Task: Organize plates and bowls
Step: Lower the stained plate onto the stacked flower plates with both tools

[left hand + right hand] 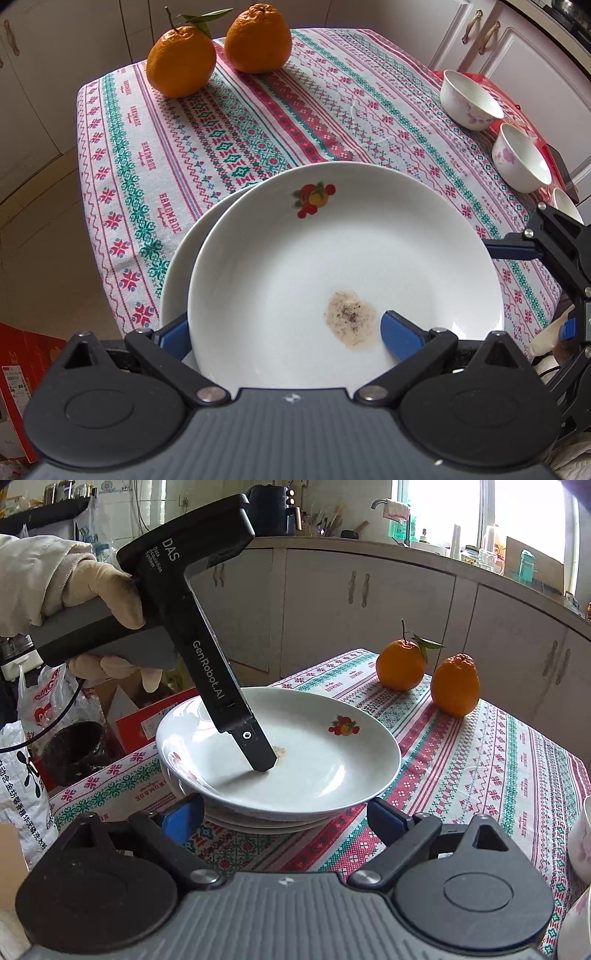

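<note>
A white plate with a fruit decal [332, 258] lies on top of another white plate [181, 266] at the near edge of the patterned tablecloth [229, 122]. A brownish stain [351, 321] marks its bottom. My left gripper [288, 334] stands open astride the top plate's near rim, one blue pad inside the plate and one outside on the left. In the right wrist view a gloved hand [92, 590] holds it, one finger [258, 751] resting in the plate [317, 760]. My right gripper [286, 818] is open and empty just before the stack. Three floral bowls [471, 98] [522, 158] [567, 206] line the right edge.
Two oranges [181, 61] [258, 38] sit at the table's far corner. A red box [22, 369] stands on the floor at lower left. Bags and a dark bin [74, 753] crowd the floor beside the table. White cupboards [369, 602] ring the room.
</note>
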Available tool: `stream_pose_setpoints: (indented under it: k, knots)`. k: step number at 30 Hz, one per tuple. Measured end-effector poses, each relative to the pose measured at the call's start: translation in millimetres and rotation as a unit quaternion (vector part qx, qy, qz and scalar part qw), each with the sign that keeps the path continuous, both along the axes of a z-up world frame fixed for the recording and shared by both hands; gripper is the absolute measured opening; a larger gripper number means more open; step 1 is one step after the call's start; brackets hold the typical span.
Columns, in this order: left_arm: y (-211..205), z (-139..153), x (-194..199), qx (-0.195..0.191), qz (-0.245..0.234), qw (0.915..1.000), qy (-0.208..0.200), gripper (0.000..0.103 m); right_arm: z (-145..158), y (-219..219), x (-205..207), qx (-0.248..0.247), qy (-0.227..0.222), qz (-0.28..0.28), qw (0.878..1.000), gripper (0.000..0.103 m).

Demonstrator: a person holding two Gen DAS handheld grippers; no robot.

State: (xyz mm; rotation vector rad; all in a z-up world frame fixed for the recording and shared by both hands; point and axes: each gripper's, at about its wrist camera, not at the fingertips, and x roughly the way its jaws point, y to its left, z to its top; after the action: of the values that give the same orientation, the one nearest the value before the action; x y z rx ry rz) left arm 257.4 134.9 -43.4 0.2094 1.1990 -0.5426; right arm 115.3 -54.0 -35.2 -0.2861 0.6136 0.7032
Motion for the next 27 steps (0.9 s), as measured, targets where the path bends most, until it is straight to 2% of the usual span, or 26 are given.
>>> stream_pose_setpoints:
  k: [12,18,21,27]
  knots:
    - [7.3,3.9,0.9,-0.009,0.008,0.9999,0.003,0.095,-1.7,-2.1,-1.5,0.003,-0.007,0.004,1.0,0.097]
    - [15.5,5.7,8.0,-0.037,0.023,0.999,0.013,0.094,-2.3,-2.6,-3.4,0.001,-0.016,0.008,1.0,0.097]
    - [21.4,6.7,11.4,-0.053,0.035,0.9979,0.015,0.09,-2.7,-1.8,-5.6,-0.004,-0.025,0.012,1.0,0.097]
    - [29.6,7.2,13.8,-0.074,0.048,0.9959,0.018,0.086,-5.7,-0.4,-2.7,-0.005,-0.019,0.013,1.0,0.097]
